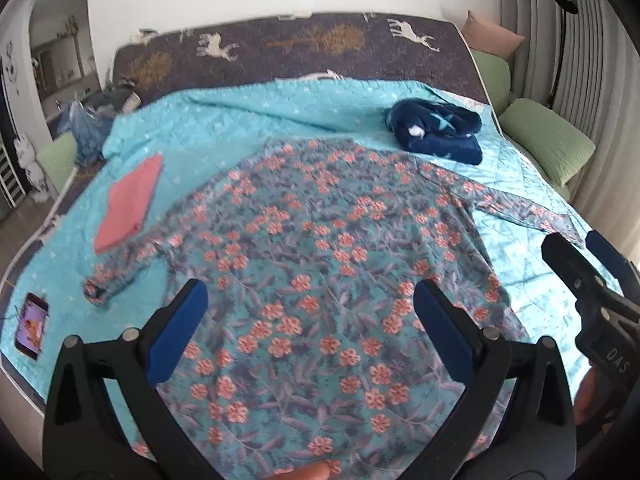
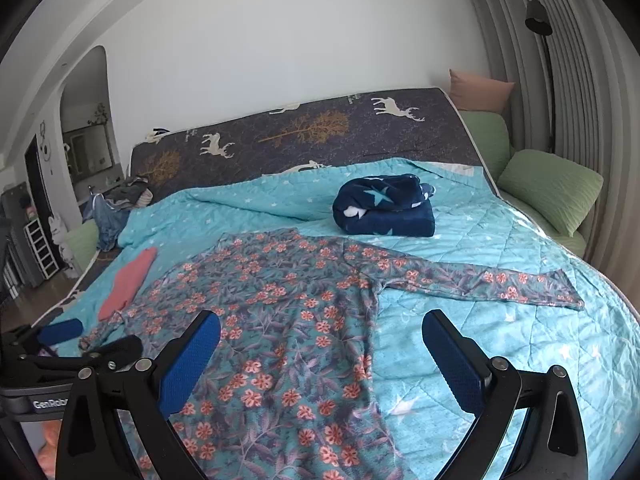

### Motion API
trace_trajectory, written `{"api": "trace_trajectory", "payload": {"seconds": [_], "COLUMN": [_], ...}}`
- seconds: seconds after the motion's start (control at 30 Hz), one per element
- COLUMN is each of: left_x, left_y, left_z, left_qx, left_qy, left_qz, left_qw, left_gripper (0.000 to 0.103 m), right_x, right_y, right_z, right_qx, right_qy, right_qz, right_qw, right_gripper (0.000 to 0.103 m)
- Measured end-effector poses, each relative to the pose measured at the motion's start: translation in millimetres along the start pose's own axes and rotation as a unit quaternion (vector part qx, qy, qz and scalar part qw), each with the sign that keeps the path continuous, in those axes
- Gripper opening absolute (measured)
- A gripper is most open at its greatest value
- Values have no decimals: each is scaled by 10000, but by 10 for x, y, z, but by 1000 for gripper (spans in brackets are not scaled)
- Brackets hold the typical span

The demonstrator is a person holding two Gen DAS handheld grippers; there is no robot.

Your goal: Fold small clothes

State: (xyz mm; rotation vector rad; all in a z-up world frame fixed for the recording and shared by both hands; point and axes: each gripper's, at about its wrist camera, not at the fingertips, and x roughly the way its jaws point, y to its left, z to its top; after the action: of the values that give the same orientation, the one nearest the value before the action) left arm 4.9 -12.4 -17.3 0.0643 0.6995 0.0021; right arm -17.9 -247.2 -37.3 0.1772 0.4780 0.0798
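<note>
A teal floral long-sleeved garment [image 1: 312, 248] [image 2: 280, 312] lies spread flat on the bed, both sleeves stretched out to the sides. My left gripper [image 1: 312, 308] hovers open above its lower middle, nothing between the blue pads. My right gripper [image 2: 320, 340] stands open over the garment's right edge and the quilt, also holding nothing. The right gripper's fingers [image 1: 576, 268] show at the right edge of the left wrist view, near the right sleeve's cuff. The left gripper's fingers [image 2: 60, 332] show at the left edge of the right wrist view.
A folded pink garment [image 1: 128, 204] [image 2: 128, 284] lies left of the floral one. A folded navy star blanket [image 1: 436, 130] [image 2: 384, 204] sits at the back. A phone [image 1: 32, 326] rests at the quilt's [image 2: 500, 264] left front corner. Green cushions [image 2: 552, 196] flank the bed on the right.
</note>
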Motion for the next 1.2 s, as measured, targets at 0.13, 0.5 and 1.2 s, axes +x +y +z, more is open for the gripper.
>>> {"api": "trace_trajectory", "payload": {"seconds": [0.13,0.5,1.2], "left_x": [-27,9,-186], "left_y": [22,-15,22], "left_z": [26,-17,-53], "left_qx": [114,367,352], "left_qy": [-124,-14,-547], "left_qz": [-28,-382,-145], "left_qw": [9999,9986,9978], "left_gripper": [102,102,102], "right_x": [-7,5,-23], "right_y": [4,22,53], "right_z": [6,3,2], "right_qx": [0,-20,-69], "right_qy": [-5,-2,-36], "right_qz": [8,9,-32], "right_qw": [10000,10000,10000], "right_gripper": [103,103,103]}}
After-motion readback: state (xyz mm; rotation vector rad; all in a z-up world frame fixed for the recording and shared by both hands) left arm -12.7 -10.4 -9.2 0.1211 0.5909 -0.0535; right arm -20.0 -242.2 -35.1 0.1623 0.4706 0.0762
